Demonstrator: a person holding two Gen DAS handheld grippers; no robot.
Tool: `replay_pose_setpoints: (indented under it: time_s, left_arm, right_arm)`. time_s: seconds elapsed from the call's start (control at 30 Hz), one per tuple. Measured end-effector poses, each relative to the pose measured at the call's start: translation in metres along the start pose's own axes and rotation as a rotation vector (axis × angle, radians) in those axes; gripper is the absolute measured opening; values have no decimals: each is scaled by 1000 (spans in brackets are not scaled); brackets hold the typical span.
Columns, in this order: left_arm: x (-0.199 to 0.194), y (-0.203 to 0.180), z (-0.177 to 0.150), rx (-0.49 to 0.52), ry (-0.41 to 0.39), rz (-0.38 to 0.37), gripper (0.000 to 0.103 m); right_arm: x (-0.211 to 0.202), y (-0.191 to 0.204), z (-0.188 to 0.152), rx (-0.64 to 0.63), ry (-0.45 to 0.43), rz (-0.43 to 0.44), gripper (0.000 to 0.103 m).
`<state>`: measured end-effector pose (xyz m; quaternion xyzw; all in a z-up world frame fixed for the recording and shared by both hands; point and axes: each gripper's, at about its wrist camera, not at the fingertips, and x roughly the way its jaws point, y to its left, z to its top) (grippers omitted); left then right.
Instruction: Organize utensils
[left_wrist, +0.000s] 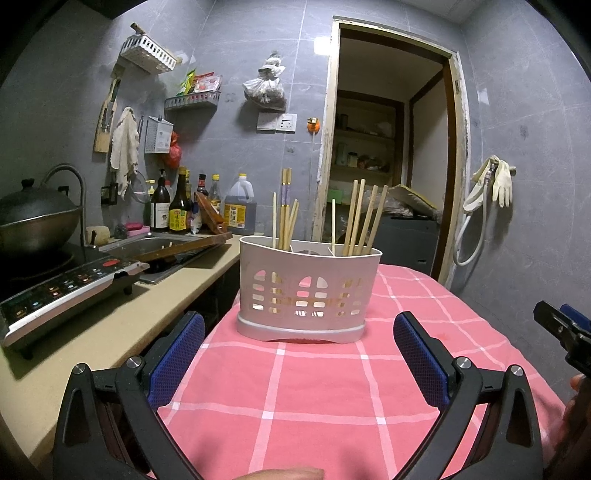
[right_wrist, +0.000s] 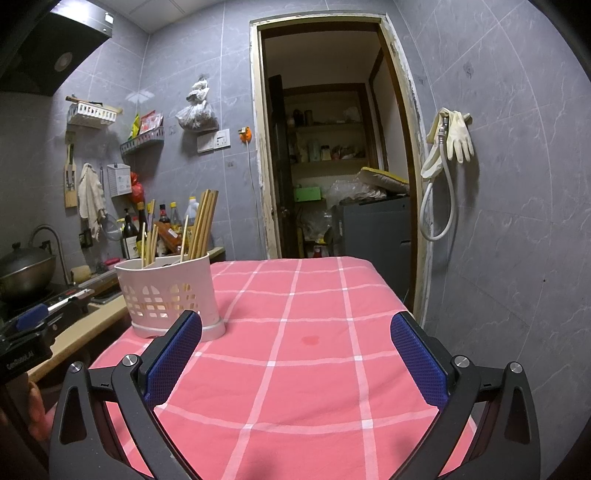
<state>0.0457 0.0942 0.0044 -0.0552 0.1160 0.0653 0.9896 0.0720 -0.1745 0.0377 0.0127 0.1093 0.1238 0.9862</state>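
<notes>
- Utensil caddy (left_wrist: 309, 291): white slotted plastic, upright on the pink checked cloth (left_wrist: 314, 391), at the cloth's far-left corner, just beside the kitchen counter (left_wrist: 122, 314) edge.
- Chopsticks (left_wrist: 364, 218) stand in the caddy's outer compartments: one bunch on its left side, a taller bunch on its right, w/ a single thin stick near the right divider. Middle compartment holds sth dark; can't tell what.
- No loose utensils visible on the cloth near the caddy, so the step looks like either start or wrap-up; prob. regrouping sticks betw. compartments. A guess only.
- Next move would need: close in on one stick's top, narrow the gap a lot, pinch high, lift straight up so the caddy doesn't tip.
- Left tool (left_wrist: 299, 354): wide open, empty, low over the cloth, aimed straight at the caddy, which sits centred betw. its blue pads (left_wrist: 421, 362).
- Right tool (right_wrist: 295, 354): also wide open, holding nothing, to the caddy's right, pointing past it toward the doorway (right_wrist: 332, 147).
</notes>
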Motion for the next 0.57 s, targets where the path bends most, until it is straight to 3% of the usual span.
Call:
replay_pose_setpoints:
  time_s: [0.57]
  left_arm:
    - [7,-1,-5,8,17,-3,100]
  right_arm:
    - [-5,9,-5,4,10,1,103]
